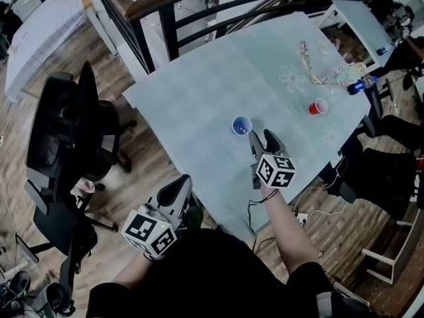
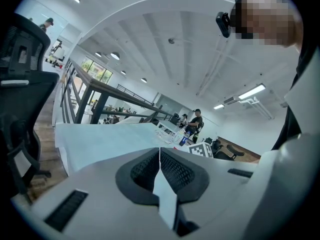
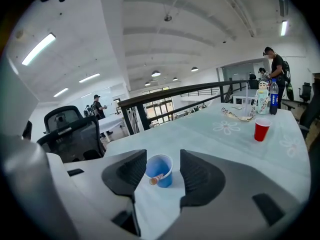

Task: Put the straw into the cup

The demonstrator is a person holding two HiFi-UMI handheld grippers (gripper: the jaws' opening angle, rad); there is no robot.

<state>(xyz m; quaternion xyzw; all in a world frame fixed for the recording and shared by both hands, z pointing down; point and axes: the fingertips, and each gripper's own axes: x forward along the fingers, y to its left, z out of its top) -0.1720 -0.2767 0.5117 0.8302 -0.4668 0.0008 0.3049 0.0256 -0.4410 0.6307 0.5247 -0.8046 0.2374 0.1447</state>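
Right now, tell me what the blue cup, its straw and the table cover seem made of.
Blue cup: likely thin plastic; smooth, slightly glossy wall. Straw: probably paper; matte, orange-and-white stripes. Table cover: maybe vinyl sheeting; pale, faint sheen, printed flowers.

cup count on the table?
2. Blue plastic cup just ahead of the open right tool; red plastic cup farther to the right, standing alone. No others visible.
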